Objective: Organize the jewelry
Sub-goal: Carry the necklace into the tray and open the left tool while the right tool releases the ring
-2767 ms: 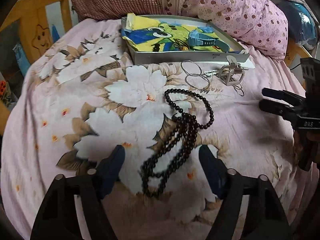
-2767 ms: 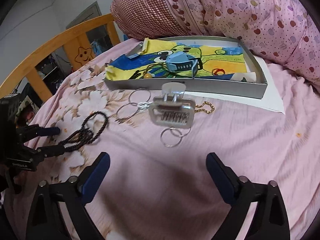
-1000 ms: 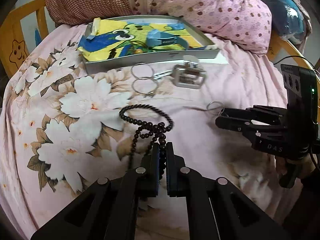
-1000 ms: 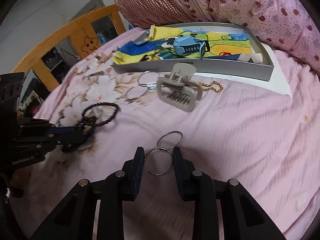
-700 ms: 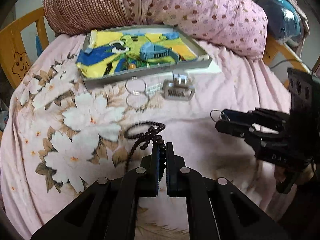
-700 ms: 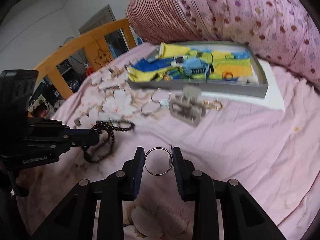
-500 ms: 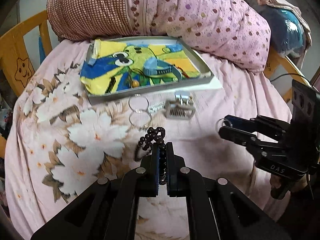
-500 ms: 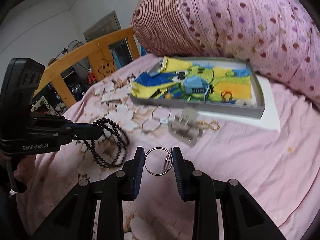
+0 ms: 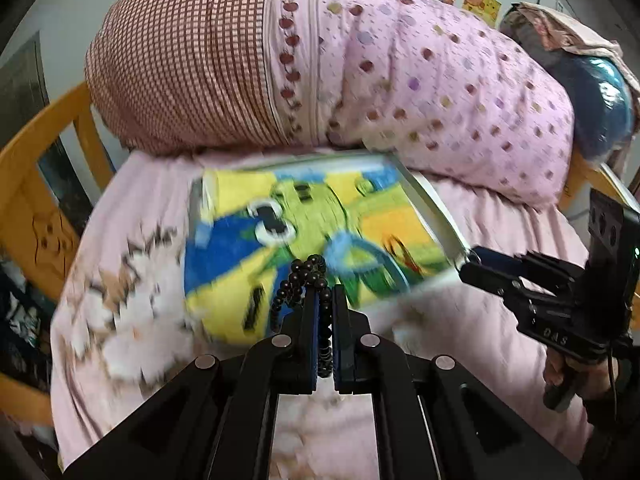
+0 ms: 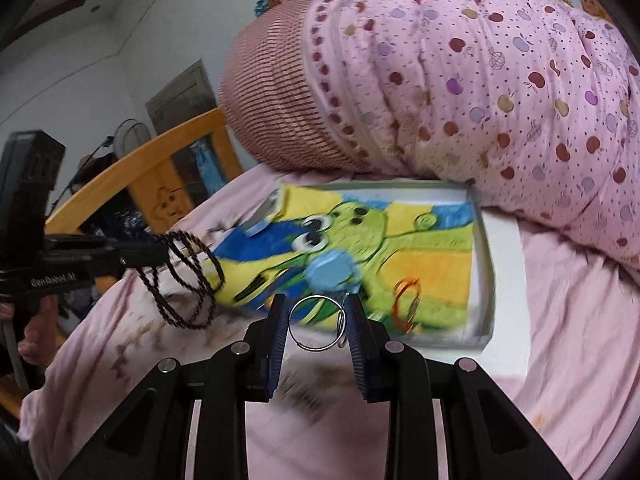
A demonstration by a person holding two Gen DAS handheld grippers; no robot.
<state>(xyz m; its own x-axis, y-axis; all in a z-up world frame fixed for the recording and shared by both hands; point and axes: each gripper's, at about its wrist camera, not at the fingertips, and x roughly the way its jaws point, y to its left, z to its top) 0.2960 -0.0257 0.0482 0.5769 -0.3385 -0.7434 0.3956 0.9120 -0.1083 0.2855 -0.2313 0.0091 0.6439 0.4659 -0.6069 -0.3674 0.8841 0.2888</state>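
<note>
Glossy black beads [image 9: 298,280]; shiny metal rings [image 10: 315,322].

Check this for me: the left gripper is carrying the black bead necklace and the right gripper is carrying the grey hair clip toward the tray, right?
Not quite. The right gripper holds linked silver rings between its fingers, not a hair clip; the right wrist view shows this. The rest stands: the left gripper carries the black bead necklace, both near the tray.

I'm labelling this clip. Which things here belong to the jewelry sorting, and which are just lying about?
Part of the job:
- black bead necklace in left claw
- silver rings in right claw
- tray
- orange ring in tray

Lying about:
- pink quilt
- wooden bed rail
</note>
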